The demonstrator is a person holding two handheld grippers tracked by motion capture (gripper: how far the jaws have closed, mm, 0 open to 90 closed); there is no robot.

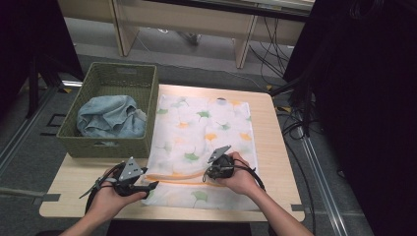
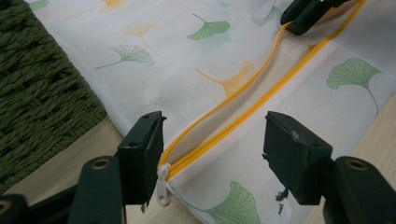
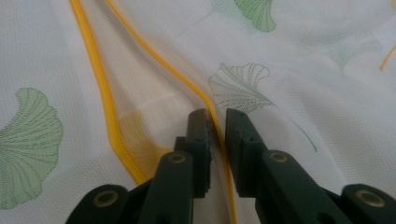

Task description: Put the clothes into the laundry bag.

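Observation:
A white mesh bag printed with green and orange leaves lies flat on the wooden table. Its yellow zipper runs across the near end and stands parted. My left gripper is open, one jaw on each side of the zipper's end, with the white pull beside the left jaw. My right gripper is shut on the upper yellow zipper edge, and the mesh ridges up toward it. From above, the left gripper sits at the bag's near left corner and the right gripper at mid-zipper.
A green woven basket stands at the table's left and holds a crumpled blue denim cloth. Its wall is close to my left jaw. Bare wood lies right of the bag. Cables trail on the floor at the right.

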